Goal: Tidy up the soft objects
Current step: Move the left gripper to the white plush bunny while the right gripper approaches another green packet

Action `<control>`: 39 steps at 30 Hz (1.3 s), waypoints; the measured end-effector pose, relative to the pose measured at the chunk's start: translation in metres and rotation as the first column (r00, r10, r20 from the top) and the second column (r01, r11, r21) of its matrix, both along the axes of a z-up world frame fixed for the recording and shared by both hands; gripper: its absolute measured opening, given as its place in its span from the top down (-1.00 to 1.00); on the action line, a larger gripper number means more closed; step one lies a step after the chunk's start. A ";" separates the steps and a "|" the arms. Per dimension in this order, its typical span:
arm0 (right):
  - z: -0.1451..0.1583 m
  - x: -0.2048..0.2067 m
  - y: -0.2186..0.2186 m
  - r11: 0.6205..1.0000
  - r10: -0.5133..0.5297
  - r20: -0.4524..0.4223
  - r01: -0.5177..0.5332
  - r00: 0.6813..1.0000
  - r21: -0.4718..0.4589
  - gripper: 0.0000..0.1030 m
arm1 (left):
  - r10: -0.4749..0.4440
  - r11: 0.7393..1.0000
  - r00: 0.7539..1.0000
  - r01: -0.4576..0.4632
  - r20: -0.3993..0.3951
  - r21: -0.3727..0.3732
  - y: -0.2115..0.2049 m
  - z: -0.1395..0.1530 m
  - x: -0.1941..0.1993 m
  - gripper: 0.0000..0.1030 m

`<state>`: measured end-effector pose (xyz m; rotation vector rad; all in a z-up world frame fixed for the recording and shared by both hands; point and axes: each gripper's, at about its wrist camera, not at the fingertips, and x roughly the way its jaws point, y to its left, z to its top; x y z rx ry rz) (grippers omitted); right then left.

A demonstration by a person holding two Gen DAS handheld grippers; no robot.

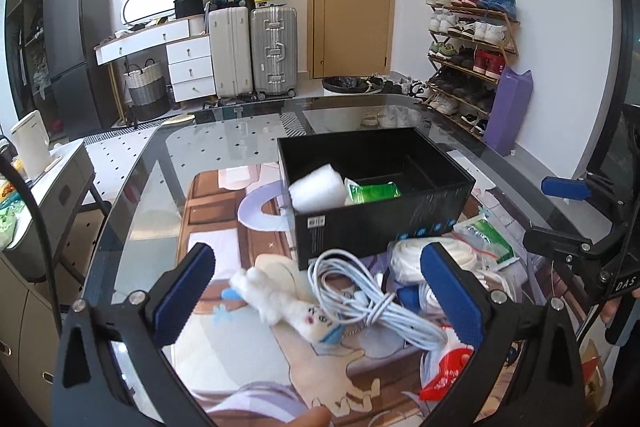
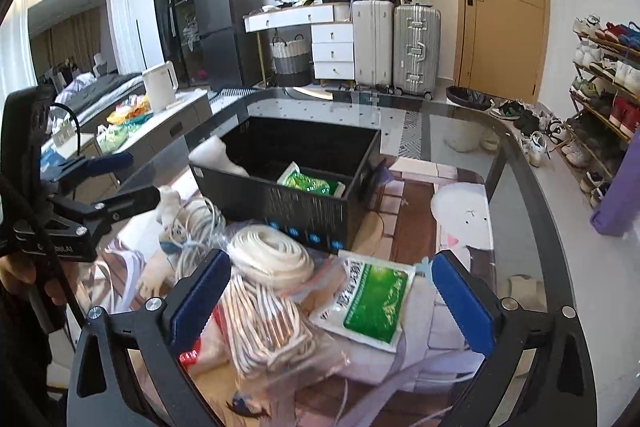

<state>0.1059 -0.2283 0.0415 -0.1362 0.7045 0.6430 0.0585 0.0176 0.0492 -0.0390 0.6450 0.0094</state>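
Observation:
A black box (image 1: 384, 223) on the glass table holds a white foam roll (image 1: 318, 189) and a green packet (image 1: 374, 191); it shows in the right wrist view too (image 2: 308, 207). My left gripper (image 1: 320, 295) is open and empty above a white plush toy (image 1: 288, 301) and a coiled white cable (image 1: 360, 297). My right gripper (image 2: 332, 295) is open and empty above a bagged white rope coil (image 2: 272, 259), a second bagged bundle (image 2: 264, 327) and a green tissue packet (image 2: 368, 301).
A red and white packet (image 1: 446, 373) lies at the near right. The glass table's (image 1: 224, 143) rounded edge runs left and far. A side counter with a kettle (image 2: 159, 86) stands left. Suitcases, a shoe rack (image 1: 472, 39) and a door stand behind.

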 end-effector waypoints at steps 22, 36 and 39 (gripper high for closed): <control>-0.016 0.010 -0.005 0.996 0.026 -0.058 -0.031 0.998 -0.088 -0.99 | 0.013 1.000 0.999 -0.013 -0.043 0.003 -0.007 -0.032 -0.008 -1.00; -0.039 0.033 -0.018 0.993 -0.080 -0.148 0.066 0.986 -0.098 -0.99 | 0.015 1.000 0.998 -0.015 -0.068 -0.008 -0.005 -0.044 -0.006 -1.00; -0.049 0.041 -0.018 0.990 -0.115 -0.190 0.096 0.975 -0.108 -0.99 | 0.018 1.000 0.997 -0.018 -0.070 -0.007 -0.004 -0.044 -0.005 -1.00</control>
